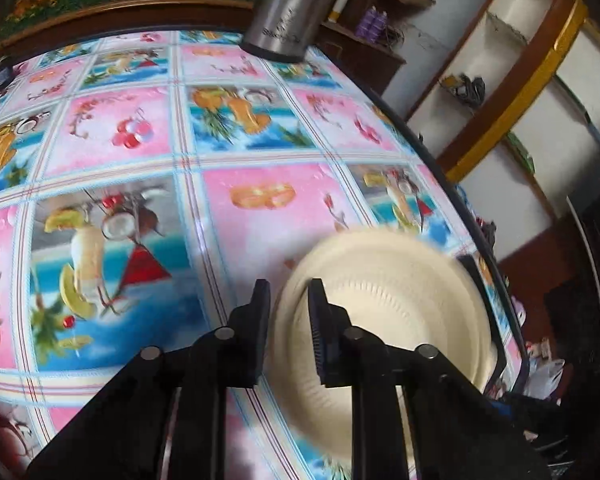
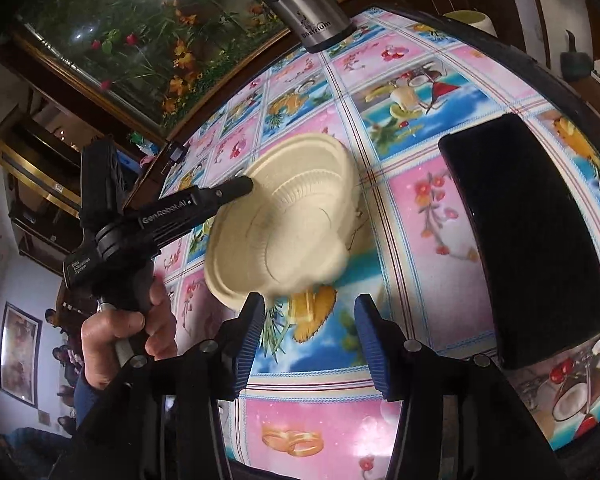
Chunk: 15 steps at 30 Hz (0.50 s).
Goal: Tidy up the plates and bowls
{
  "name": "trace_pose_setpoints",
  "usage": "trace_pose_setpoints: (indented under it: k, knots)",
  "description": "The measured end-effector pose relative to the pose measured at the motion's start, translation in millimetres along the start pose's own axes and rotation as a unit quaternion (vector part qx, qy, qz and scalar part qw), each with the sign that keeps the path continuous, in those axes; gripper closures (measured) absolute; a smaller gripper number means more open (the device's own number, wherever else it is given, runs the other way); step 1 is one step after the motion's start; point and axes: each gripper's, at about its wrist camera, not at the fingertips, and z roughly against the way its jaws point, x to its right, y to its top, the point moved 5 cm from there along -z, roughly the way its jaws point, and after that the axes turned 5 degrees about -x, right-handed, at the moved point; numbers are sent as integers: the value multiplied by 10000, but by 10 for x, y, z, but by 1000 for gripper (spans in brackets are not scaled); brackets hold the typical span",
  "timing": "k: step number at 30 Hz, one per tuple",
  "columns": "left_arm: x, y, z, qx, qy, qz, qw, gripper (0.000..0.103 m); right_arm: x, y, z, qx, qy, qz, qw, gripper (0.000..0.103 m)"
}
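Two cream plates [image 2: 284, 224], nested and tilted off the tabletop [image 2: 420, 208], hang from the left tongs [image 1: 288, 308], which pinch the rim: one finger outside, one inside. The rim edge is blurred, but the jaws stand narrow, so a clamp is likely. Right tongs [image 2: 310, 320] are half open and empty; the stack's lower edge lies just ahead of them and slightly left, nearer the left finger. A black tray [image 2: 540, 240] sits right of them, clear of the stack.
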Motion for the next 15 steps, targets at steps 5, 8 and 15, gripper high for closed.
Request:
trace_pose_setpoints:
  k: [5, 8, 15]
  knots:
    - [88, -270, 166, 72, 160, -148, 9997, 91, 10, 89, -1, 184, -208, 83, 9996, 53]
    - [100, -353, 217, 134, 206, -179, 9995, 91, 46, 180, 21, 282, -462, 147, 9984, 53]
    - [142, -344, 46, 87, 240, -231, 9994, 91, 152, 311, 68, 484, -772, 213, 9956, 67]
